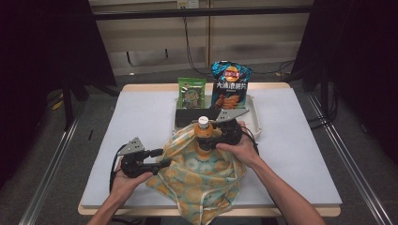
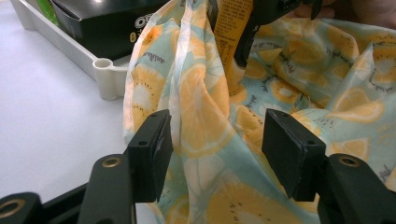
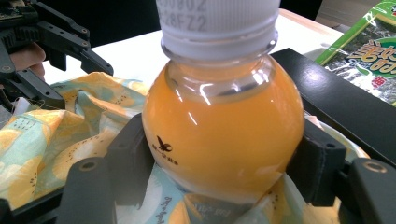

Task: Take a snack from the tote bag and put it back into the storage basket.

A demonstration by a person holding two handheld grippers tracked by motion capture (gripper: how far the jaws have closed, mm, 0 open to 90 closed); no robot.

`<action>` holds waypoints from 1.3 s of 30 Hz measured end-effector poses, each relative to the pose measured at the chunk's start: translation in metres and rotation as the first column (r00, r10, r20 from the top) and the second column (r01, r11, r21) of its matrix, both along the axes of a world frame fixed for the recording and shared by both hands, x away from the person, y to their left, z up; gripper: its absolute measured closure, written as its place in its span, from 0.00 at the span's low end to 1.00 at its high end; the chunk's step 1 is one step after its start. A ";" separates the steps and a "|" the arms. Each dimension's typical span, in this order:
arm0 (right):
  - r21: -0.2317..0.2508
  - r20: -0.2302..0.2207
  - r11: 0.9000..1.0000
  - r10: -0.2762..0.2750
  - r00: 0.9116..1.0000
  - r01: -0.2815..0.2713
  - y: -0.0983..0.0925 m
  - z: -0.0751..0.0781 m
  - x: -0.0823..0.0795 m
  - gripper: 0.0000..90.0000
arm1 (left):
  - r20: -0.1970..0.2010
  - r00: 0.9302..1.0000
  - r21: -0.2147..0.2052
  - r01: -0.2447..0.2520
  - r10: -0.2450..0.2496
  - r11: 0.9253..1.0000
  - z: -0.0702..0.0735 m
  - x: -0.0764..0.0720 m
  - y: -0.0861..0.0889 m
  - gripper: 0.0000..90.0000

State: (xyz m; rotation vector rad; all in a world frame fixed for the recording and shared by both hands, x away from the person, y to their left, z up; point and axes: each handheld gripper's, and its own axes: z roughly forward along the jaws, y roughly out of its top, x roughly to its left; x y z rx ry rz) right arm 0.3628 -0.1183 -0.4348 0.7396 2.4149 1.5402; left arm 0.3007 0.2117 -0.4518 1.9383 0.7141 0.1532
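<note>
A bottle of orange juice (image 1: 203, 133) with a white cap stands upright in the mouth of a cloth bag (image 1: 202, 183) printed with orange slices. My right gripper (image 1: 206, 140) is shut on the bottle (image 3: 224, 135), one pad against each side of its round shoulder. The bag's fabric (image 3: 46, 135) bunches under and around it. My left gripper (image 1: 164, 164) sits at the bag's left edge. In the left gripper view its jaws stand open (image 2: 217, 144) with a loose fold of the bag (image 2: 210, 116) between them, the pads not pressing it.
A white tray (image 1: 256, 117) lies just behind the bag, holding a black box (image 1: 187, 117), a green snack packet (image 1: 191, 93) and a blue chips bag (image 1: 230, 86). The tray's corner (image 2: 102, 70) is close to the bag's left side. White tabletop (image 1: 141, 122) spreads left and right.
</note>
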 end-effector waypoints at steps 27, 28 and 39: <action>0.012 -0.013 1.000 0.013 1.000 -0.012 0.000 0.010 -0.006 0.35 | 0.027 0.999 -0.005 -0.017 0.017 1.000 0.002 -0.006 0.000 0.38; 0.016 -0.013 1.000 0.013 1.000 -0.013 0.000 0.011 -0.007 0.35 | 0.029 0.999 -0.002 -0.017 0.017 1.000 0.002 -0.006 0.000 0.38; 0.041 -0.030 0.999 0.010 0.999 -0.009 -0.003 0.024 -0.012 0.35 | 0.035 0.999 -0.002 -0.014 0.014 1.000 0.002 -0.006 0.000 0.39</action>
